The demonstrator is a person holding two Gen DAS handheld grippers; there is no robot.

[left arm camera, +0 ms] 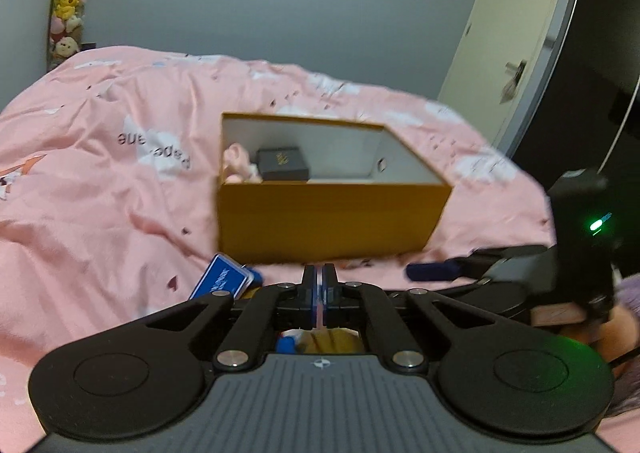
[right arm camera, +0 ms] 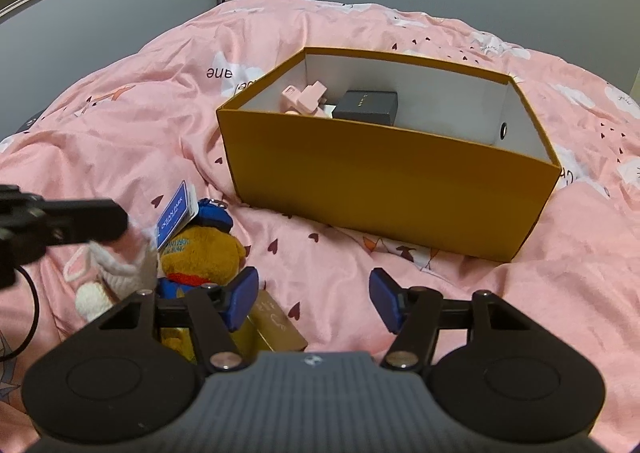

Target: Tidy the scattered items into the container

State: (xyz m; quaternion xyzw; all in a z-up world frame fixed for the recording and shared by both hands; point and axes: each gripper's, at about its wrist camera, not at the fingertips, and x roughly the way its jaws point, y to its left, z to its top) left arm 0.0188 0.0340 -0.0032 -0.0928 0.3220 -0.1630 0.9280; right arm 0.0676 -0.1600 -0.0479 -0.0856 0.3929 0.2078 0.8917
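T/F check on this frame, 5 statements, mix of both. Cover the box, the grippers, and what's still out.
1. The orange box already holds a small black box. True.
2. The right gripper is shut on the brown plush. False: its jaws stand open over bare pink bedding.
3. The brown plush lies inside the box. False: it is on the bedding in front of the box.
4. The left gripper is closed. True: it pinches the pink-and-white knitted toy.
5. The box has its lid on. False: the top is open.
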